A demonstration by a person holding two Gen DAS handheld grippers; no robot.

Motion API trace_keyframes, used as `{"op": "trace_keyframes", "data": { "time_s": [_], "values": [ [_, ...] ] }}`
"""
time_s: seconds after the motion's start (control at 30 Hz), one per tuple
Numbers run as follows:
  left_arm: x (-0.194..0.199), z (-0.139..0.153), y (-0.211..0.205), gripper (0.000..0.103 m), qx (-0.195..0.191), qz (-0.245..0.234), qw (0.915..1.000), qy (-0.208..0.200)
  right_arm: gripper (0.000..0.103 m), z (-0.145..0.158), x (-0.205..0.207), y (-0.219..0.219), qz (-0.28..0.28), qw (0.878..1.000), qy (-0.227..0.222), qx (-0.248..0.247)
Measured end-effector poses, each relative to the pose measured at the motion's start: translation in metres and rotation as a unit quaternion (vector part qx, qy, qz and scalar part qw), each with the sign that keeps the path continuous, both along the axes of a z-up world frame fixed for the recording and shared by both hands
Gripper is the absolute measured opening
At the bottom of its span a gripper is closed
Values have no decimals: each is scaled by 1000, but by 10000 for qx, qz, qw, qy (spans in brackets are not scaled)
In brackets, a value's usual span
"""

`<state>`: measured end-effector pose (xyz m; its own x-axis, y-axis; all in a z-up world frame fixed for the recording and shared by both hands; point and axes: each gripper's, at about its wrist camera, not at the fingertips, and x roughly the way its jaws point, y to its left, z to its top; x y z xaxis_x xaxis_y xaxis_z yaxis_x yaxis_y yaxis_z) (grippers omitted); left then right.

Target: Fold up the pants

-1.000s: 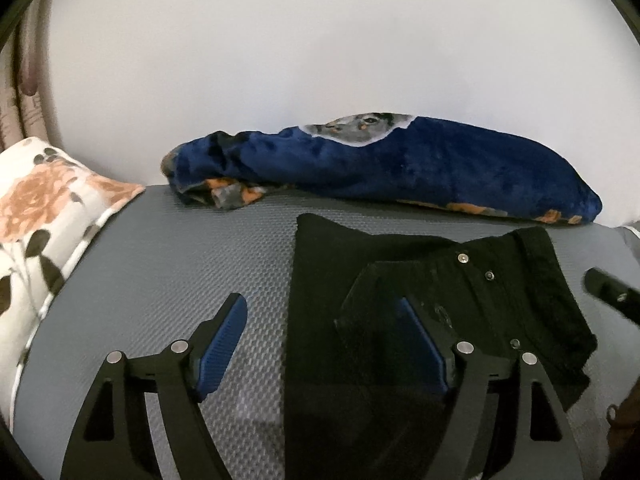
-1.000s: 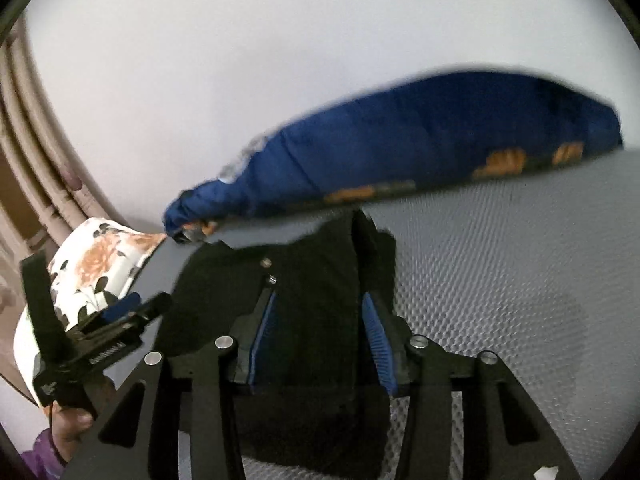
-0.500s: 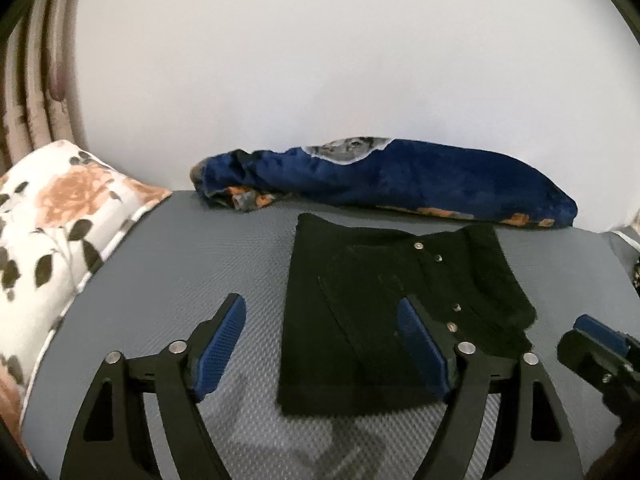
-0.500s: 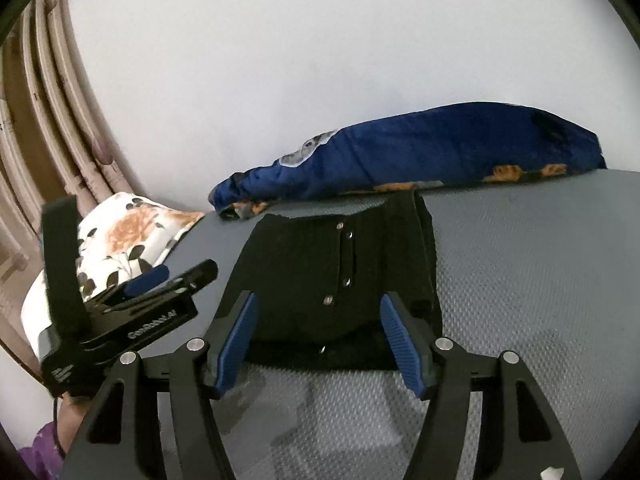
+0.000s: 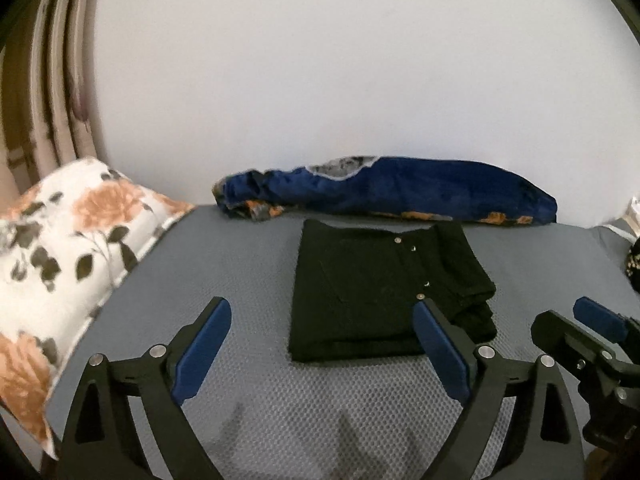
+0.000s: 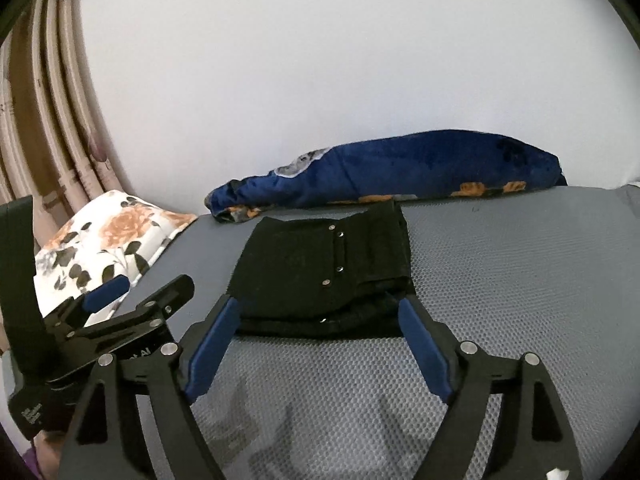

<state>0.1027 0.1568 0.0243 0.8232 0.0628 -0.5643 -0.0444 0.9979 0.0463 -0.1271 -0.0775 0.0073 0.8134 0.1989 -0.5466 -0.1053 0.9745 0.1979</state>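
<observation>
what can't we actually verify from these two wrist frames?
- Black pants: layers underneath, hidden by the top fold in both views; fabric too dark to read.
- Dark patterned item: cut off by the left wrist view's right edge.
- Floral pillow: partly hidden behind the left tongs in the right wrist view.
- Right tongs: handle cut off below.

a plain white wall (image 5: 320, 80) fills the far side, evenly lit. at the far left hang pale pink curtains (image 5: 48, 100) in long folds. a grey textured bed (image 5: 224, 264) spreads from near to far. a floral pillow (image 5: 60, 264), white with orange blooms and dark leaves, lies at its left edge. a rolled blue blanket (image 5: 420, 196) rests along the far edge, against the wall.
</observation>
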Motion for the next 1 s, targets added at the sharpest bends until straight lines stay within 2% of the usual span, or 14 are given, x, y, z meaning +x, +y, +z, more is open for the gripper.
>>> {"op": "trace_keyframes", "data": {
  "time_s": [0.23, 0.7, 1.0],
  "values": [
    [-24, 18, 8, 94, -145, 38, 9997, -197, 86, 16, -23, -1, -236, 9995, -196, -3],
    [-50, 44, -1, 100, 1, -38, 9976, -686, 90, 37, -51, 6, -307, 9983, -459, -201],
    [-58, 51, -11, 102, 69, -119, 9965, -828, 91, 43, -58, -2, -381, 9976, -535, -213]
  ]
}}
